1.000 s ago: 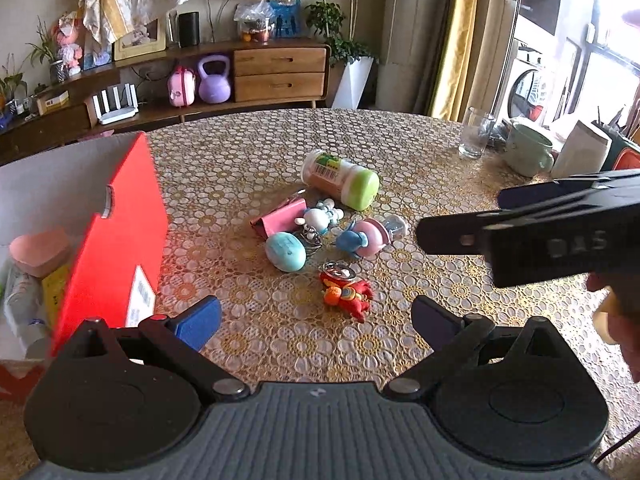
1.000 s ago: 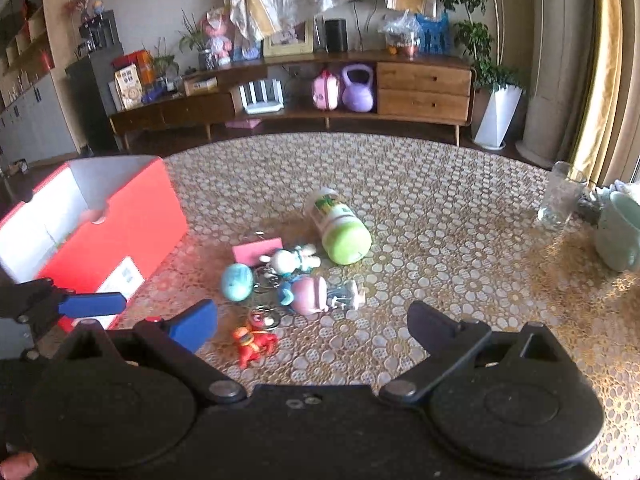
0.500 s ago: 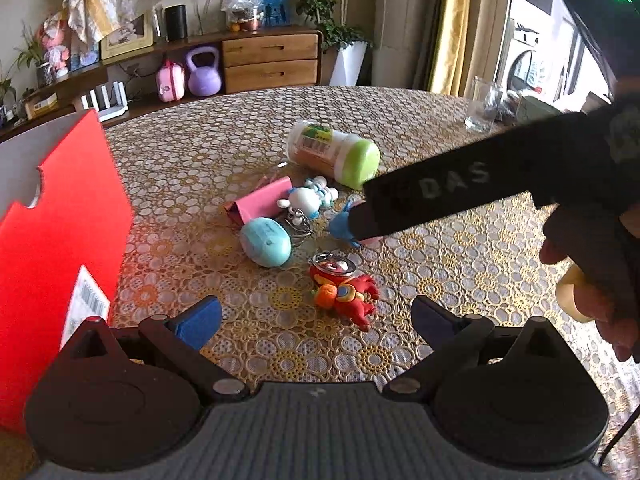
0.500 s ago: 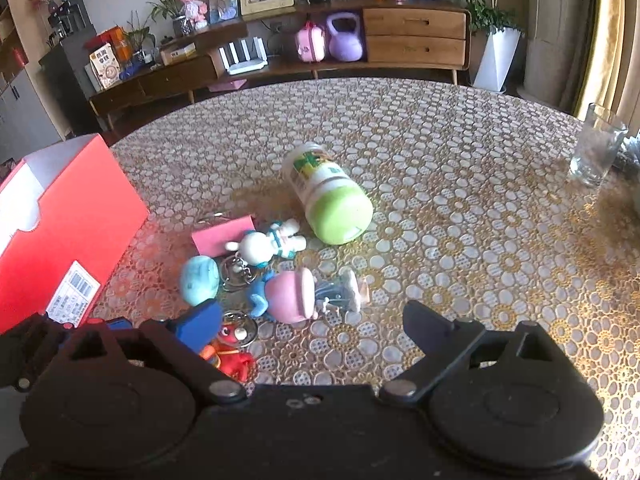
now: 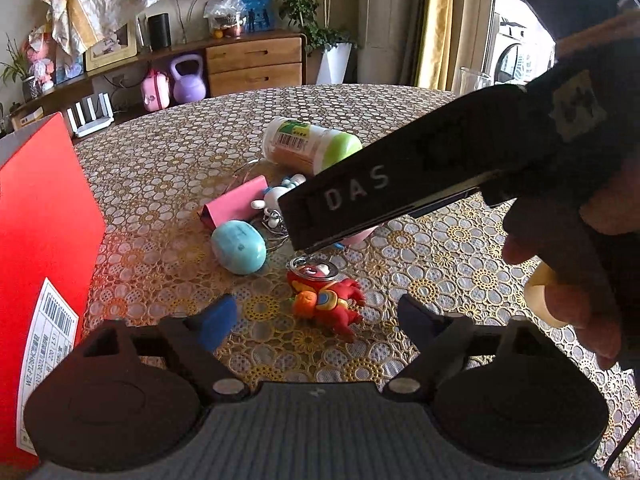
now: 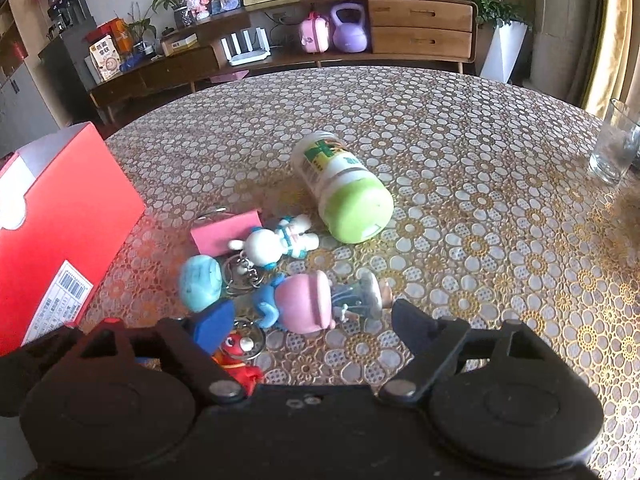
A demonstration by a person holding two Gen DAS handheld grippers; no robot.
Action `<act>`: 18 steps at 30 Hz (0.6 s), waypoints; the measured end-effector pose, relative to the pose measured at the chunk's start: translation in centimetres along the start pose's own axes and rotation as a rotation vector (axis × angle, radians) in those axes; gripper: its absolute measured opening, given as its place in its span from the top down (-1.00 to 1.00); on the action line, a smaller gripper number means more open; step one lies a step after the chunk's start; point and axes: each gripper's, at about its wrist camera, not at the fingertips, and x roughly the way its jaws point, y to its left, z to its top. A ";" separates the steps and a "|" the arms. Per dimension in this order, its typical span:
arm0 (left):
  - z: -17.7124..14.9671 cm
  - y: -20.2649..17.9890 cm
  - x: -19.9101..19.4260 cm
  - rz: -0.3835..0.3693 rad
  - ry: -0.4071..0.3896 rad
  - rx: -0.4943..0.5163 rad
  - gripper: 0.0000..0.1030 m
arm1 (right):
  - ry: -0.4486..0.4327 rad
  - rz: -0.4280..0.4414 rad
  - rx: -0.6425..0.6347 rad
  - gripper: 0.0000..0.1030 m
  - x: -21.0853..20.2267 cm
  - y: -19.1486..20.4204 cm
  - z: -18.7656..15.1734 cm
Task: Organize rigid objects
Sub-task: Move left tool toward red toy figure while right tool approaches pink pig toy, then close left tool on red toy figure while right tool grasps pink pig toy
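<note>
Two grippers are hovering low over a patterned surface [image 6: 460,152]. The left gripper [image 5: 316,318] is narrowing its fingers around a red figure keychain [image 5: 326,300], not yet touching it. The right gripper [image 6: 314,318] is likewise closing its parted fingers toward a pink-capped figure [image 6: 308,300]. Farther off are lying a teal egg [image 5: 239,247], a white bunny keychain [image 6: 276,242], a pink clip [image 6: 226,230] and a green-capped bottle [image 6: 344,192], beside a red box [image 6: 60,216].

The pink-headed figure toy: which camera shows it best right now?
The right wrist view: the pink-headed figure toy lies in full sight between the open fingers. In the left wrist view the right gripper's finger hides nearly all of it.
</note>
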 end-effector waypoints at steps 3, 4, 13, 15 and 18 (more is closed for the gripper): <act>0.1 0.0 0.0 0.004 -0.009 0.006 -0.36 | 0.007 -0.009 0.007 -0.55 0.2 -0.1 0.0; 0.1 0.0 0.1 0.004 -0.011 0.006 -0.33 | 0.008 -0.013 0.007 -0.54 0.3 -0.1 0.0; 0.5 -0.4 0.1 -0.011 -0.013 0.031 0.24 | 0.000 -0.027 0.006 -0.47 0.5 -0.1 -0.1; 0.6 -0.3 0.2 -0.012 -0.011 0.030 0.26 | 0.000 -0.031 0.013 -0.47 0.5 -0.1 -0.1; 0.7 -0.3 0.3 -0.009 -0.008 0.031 0.27 | -0.004 -0.039 0.033 -0.46 0.2 -0.3 -0.2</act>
